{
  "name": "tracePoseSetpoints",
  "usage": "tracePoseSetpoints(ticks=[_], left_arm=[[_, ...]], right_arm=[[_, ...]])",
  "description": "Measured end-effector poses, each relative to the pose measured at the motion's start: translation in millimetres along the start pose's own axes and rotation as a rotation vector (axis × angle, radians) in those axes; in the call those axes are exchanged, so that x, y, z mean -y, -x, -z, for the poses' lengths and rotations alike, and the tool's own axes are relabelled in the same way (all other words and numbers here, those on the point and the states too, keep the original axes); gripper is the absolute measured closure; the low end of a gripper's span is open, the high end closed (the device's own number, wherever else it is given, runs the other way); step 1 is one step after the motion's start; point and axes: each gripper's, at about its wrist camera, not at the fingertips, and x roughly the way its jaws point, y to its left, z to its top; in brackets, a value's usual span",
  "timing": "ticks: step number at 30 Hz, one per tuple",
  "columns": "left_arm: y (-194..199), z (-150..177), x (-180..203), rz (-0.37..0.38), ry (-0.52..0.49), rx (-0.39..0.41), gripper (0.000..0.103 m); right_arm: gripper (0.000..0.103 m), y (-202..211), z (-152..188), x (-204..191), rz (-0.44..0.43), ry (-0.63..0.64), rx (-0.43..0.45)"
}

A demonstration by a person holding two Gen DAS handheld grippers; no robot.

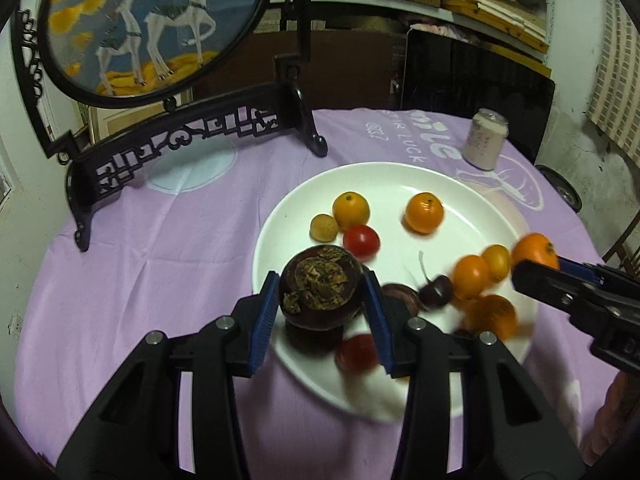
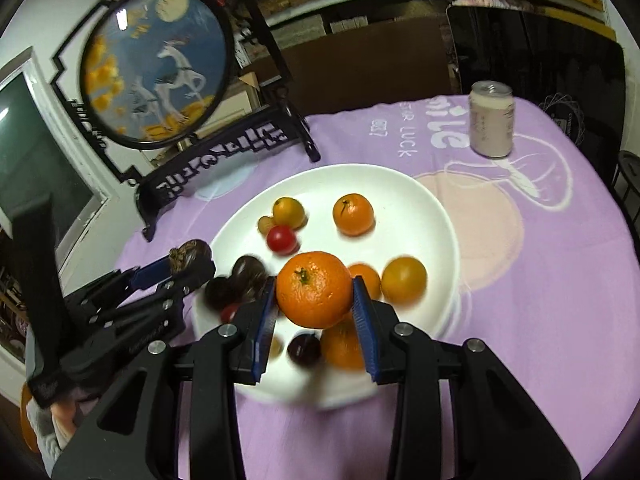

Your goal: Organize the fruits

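Observation:
A white plate (image 1: 460, 188) on the purple cloth holds several fruits: small oranges, cherry tomatoes, a longan and dark fruits. My left gripper (image 1: 322, 300) is shut on a dark mangosteen (image 1: 320, 290) and holds it above the plate's near left edge; it also shows in the right wrist view (image 2: 190, 254). My right gripper (image 2: 316, 300) is shut on an orange mandarin (image 2: 314, 288) above the plate (image 2: 420, 208); the mandarin shows at the right in the left wrist view (image 1: 534, 250). The fruits below both grippers are blurred.
A black carved stand with a round deer picture (image 1: 140, 20) stands at the back left of the table. A pale drink can (image 1: 485, 138) stands at the back right. Shelves and a dark chair back lie beyond the table.

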Motion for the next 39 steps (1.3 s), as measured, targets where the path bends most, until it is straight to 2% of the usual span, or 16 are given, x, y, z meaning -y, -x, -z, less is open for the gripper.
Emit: tracePoseSetpoints(ticks=[4, 8, 14, 21, 23, 24, 26, 28, 31, 33, 39], left_arm=[[-21.6, -2.9, -5.2, 0.014, 0.023, -0.020, 0.059], [-21.4, -1.9, -2.9, -0.017, 0.000, 0.008, 0.043], [-12.7, 0.8, -1.5, -0.019, -0.004, 0.023, 0.038], [8.5, 7.9, -3.8, -0.041, 0.016, 0.027, 0.038], [17.9, 13.7, 0.4, -0.058, -0.002, 0.041, 0.036], [26.0, 20.2, 2.7, -0.066, -0.010, 0.054, 0.030], [38.8, 34.0, 4.3, -0.078, -0.013, 0.076, 0.025], [48.6, 48.5, 4.8, -0.094, -0.015, 0.078, 0.023], [64.3, 70.8, 4.4, -0.089, -0.001, 0.073, 0.021], [77.9, 85.3, 5.9, -0.090, 0.003, 0.086, 0.014], [111.4, 116.7, 16.8, -0.133, -0.027, 0.145, 0.003]], right_arm=[[0.066, -36.5, -13.3, 5.2, 0.028, -0.006, -0.029], [0.061, -52.7, -14.9, 13.3, 0.022, -0.037, -0.034], [0.061, -34.0, -17.8, 21.8, -0.025, -0.091, 0.006], [0.059, -2.7, -12.5, 11.6, -0.038, -0.078, 0.025], [0.054, 7.9, -7.0, 4.7, -0.030, -0.062, 0.034], [0.052, 14.7, -2.4, 0.4, -0.030, -0.053, 0.043], [0.051, 24.1, 7.2, -5.1, -0.024, -0.035, 0.057], [0.049, 33.3, 22.5, -13.1, 0.006, 0.004, 0.065], [0.039, 44.3, 45.9, -17.9, 0.041, 0.034, 0.071], [0.039, 53.5, 68.4, -18.6, 0.070, 0.045, 0.080], [0.036, 67.2, 121.5, -18.2, 0.142, 0.073, 0.068]])
